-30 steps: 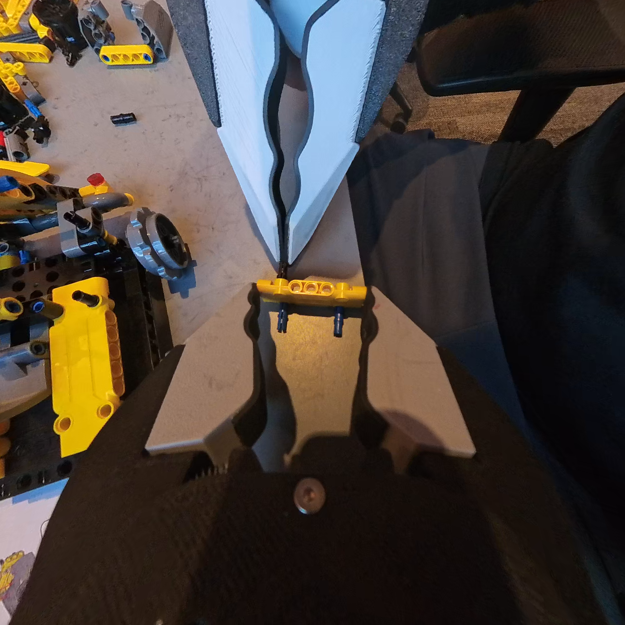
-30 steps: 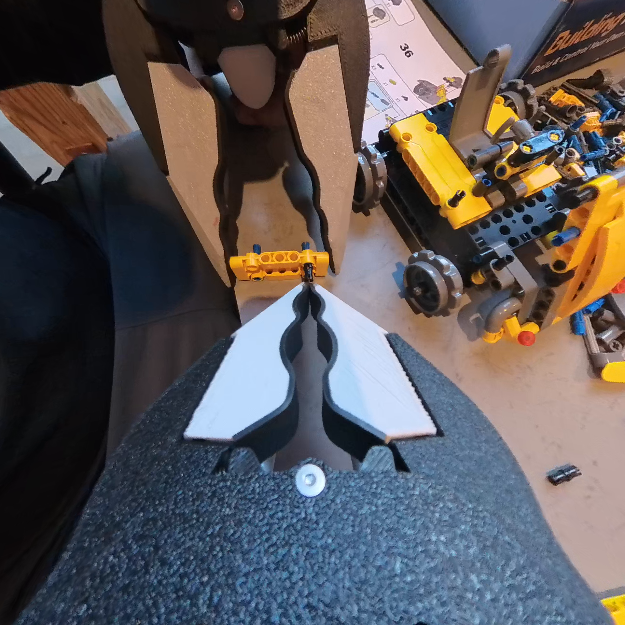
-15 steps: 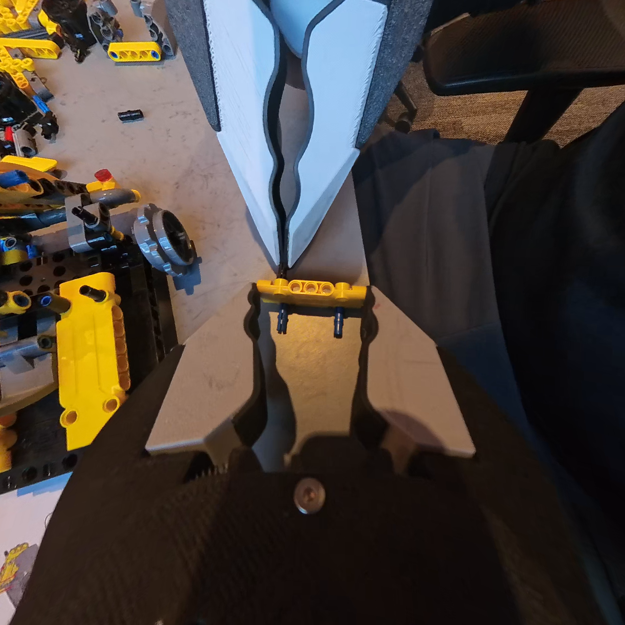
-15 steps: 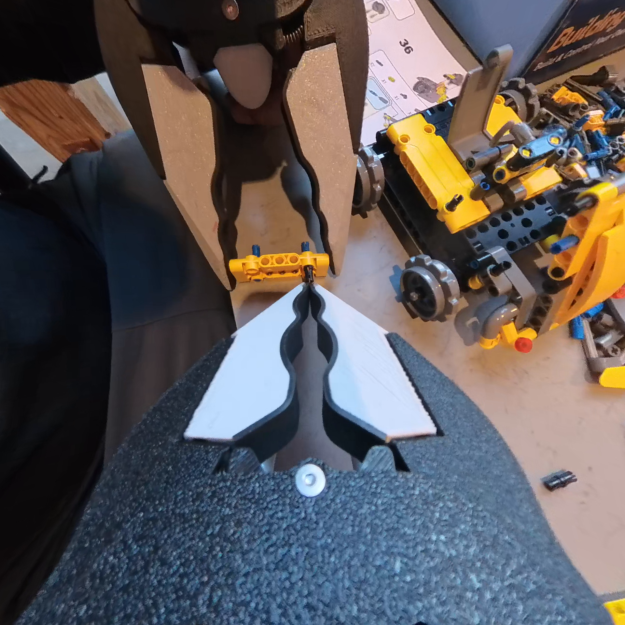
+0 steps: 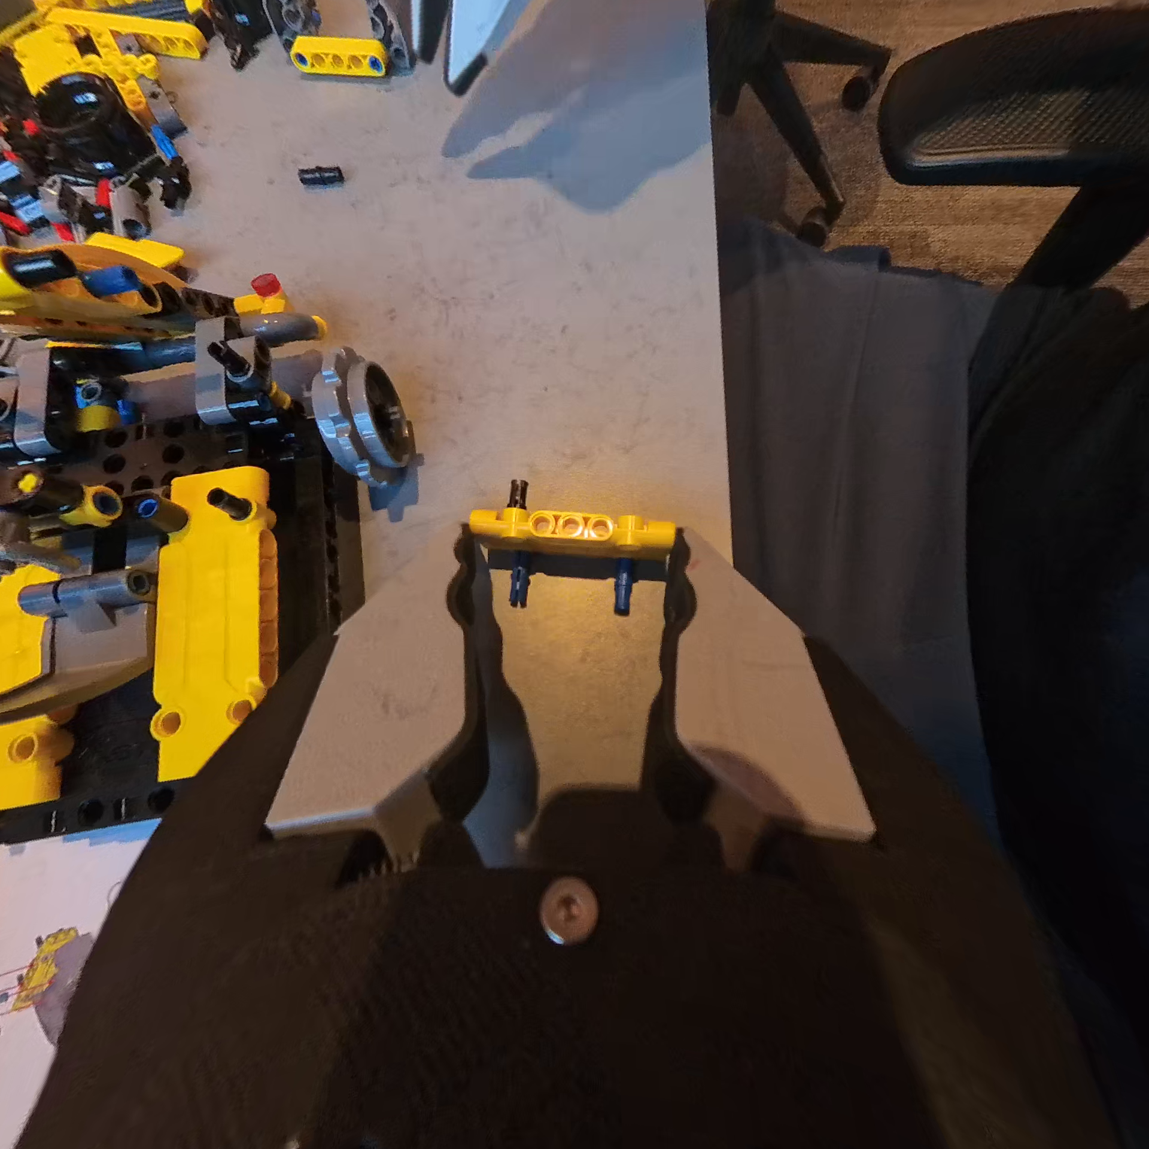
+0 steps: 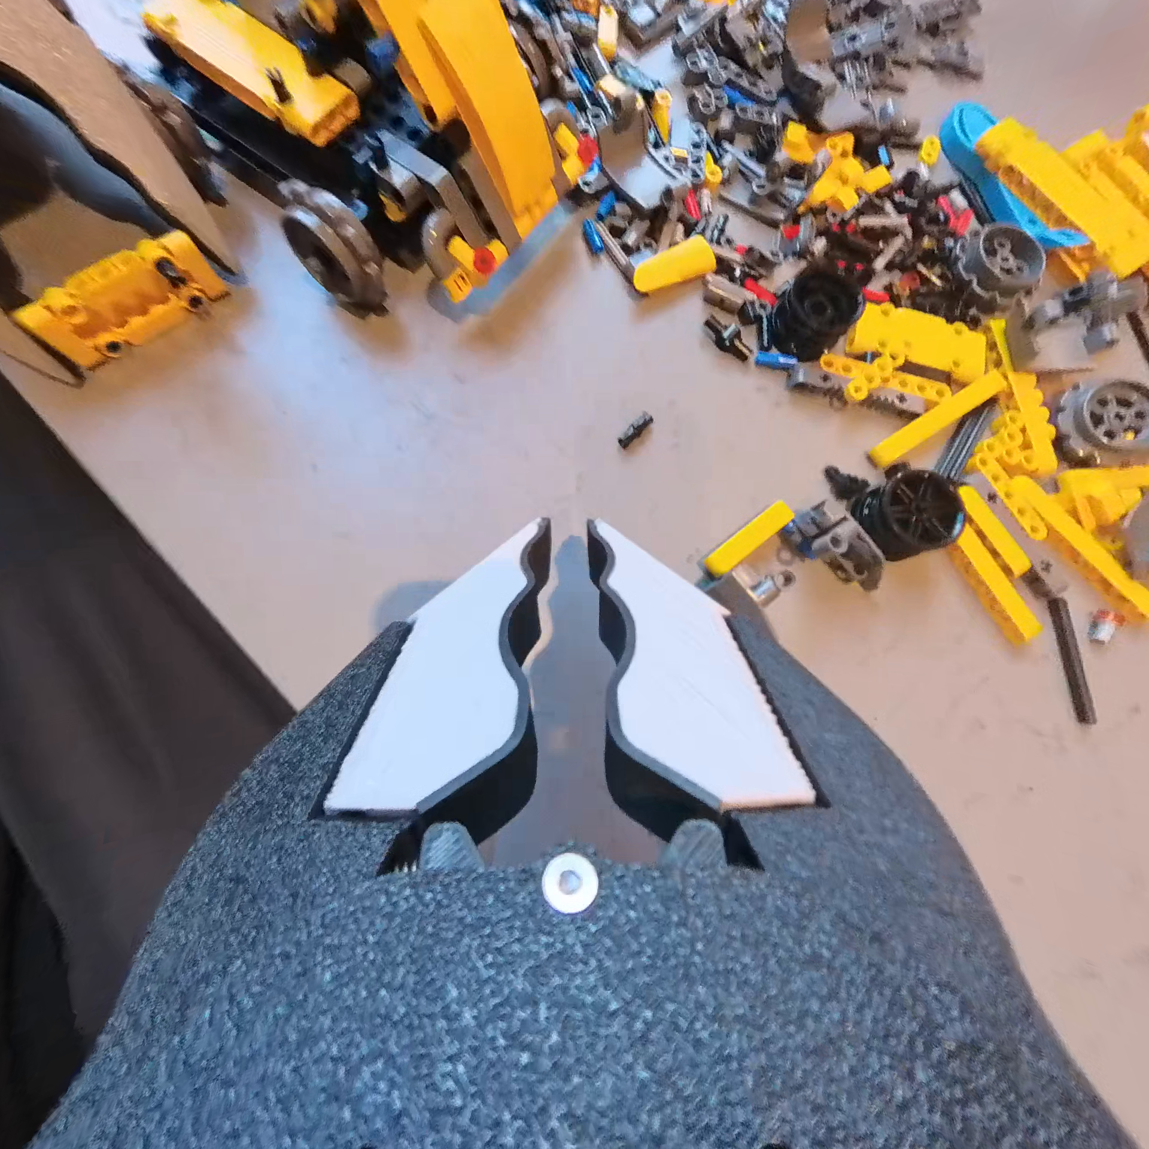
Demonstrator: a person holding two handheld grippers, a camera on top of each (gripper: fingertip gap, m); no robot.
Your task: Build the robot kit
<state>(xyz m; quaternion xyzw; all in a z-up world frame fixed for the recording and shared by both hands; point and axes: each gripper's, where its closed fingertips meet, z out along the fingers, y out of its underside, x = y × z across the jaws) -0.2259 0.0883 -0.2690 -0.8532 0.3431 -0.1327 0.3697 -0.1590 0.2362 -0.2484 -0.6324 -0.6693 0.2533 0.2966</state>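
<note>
The left gripper (image 5: 571,547), near the table (image 5: 559,311) edge, has jaws clamped on a yellow beam (image 5: 571,528), while the right gripper (image 6: 569,528), jaws slightly apart, hovers over bare table short of the parts pile (image 6: 932,280).

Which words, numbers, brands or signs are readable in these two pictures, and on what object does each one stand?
None can be read.
The printed page in the left wrist view shows only a small drawing; no writing is legible there.
The yellow beam in the left gripper shows no marking.
</note>
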